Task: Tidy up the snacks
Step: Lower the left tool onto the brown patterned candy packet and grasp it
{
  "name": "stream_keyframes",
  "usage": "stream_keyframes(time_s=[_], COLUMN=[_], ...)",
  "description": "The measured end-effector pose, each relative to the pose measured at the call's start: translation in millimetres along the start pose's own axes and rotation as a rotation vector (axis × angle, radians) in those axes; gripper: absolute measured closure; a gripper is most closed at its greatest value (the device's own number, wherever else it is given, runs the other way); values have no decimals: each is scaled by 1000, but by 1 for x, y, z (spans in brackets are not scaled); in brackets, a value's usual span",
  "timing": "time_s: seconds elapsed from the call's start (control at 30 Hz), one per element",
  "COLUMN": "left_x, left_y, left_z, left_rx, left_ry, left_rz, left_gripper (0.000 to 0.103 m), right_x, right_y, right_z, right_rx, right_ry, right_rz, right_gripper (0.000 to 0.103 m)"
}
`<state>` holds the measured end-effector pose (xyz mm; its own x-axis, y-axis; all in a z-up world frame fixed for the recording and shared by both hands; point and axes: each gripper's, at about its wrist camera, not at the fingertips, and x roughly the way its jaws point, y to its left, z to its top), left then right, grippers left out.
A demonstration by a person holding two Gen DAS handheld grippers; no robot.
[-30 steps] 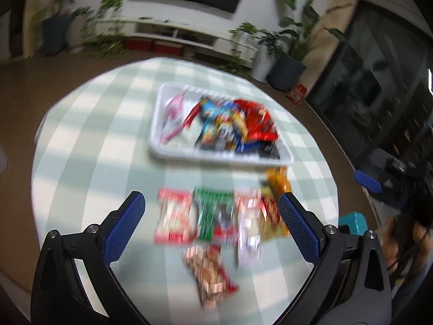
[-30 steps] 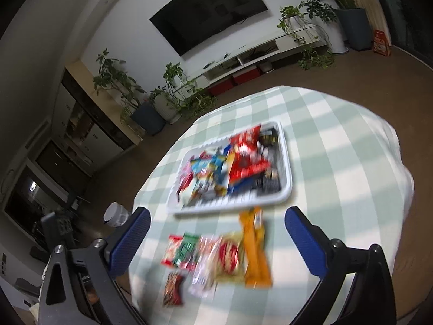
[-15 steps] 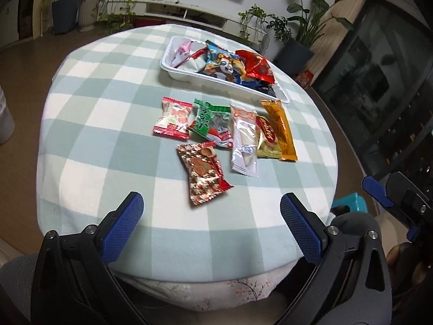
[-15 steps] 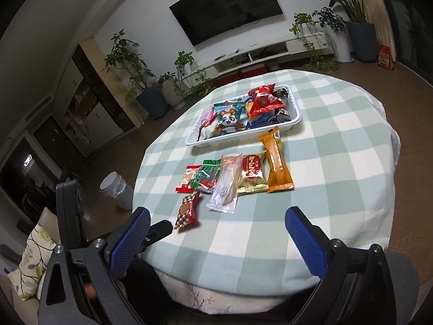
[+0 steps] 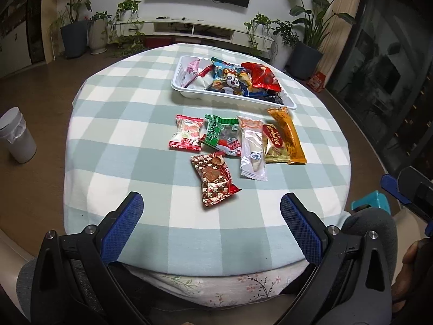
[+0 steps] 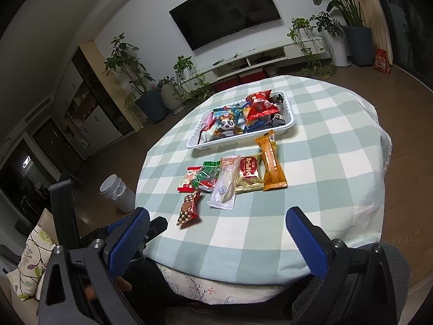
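While both grippers are held back over the near edge of the round table (image 5: 113,124), nothing is gripped: the left gripper (image 5: 211,227) and the right gripper (image 6: 216,241) are each seen with jaws spread wide and empty. A white tray (image 5: 232,100) is set toward the far edge of the checked tablecloth, and it is filled with a heap of packets, among them a panda-printed bag (image 5: 230,81), a red bag (image 5: 262,77) and a pink packet (image 5: 190,71). Just in front of the tray, a row of snacks is laid flat near the table's middle: a red-and-white candy packet (image 5: 186,134), a green packet (image 5: 220,135), a clear white packet (image 5: 251,149), a gold-and-red packet (image 5: 274,145) and an orange bar (image 5: 288,135), several overlapping at their edges. A brown patterned packet (image 5: 213,180) is placed alone, nearer the near edge. A white bin (image 5: 16,135) is seen on the floor beside the table.
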<state>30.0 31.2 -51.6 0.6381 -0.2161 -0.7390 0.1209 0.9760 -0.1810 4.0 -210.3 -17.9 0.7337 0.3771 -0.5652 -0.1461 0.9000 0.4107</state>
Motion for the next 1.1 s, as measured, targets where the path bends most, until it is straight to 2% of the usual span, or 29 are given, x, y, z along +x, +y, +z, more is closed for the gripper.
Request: stream_keyframes(time_s=[0.33,0.5,0.73,0.9,1.1], left_x=[13,30,53,79,98], left_y=[6,11,3,11,12], left_z=[0,3,16,22,25], left_rx=[23,-11,2,-15,4], left_ry=[37,93,113,166,199], left_rz=[66,85,115,144,186], left_gripper=[0,1,1,16,16], right_x=[-1,0,4,6,10], right_y=[-3,-3,-13,-19,-29], right_z=[-1,-1,0,-2,-3], right_rx=[6,4,20,30,56], right_ry=[-3,-2,9,12,15], right_rz=[-20,-19,-16,-15,-11], right_gripper=[0,0,0,0,0])
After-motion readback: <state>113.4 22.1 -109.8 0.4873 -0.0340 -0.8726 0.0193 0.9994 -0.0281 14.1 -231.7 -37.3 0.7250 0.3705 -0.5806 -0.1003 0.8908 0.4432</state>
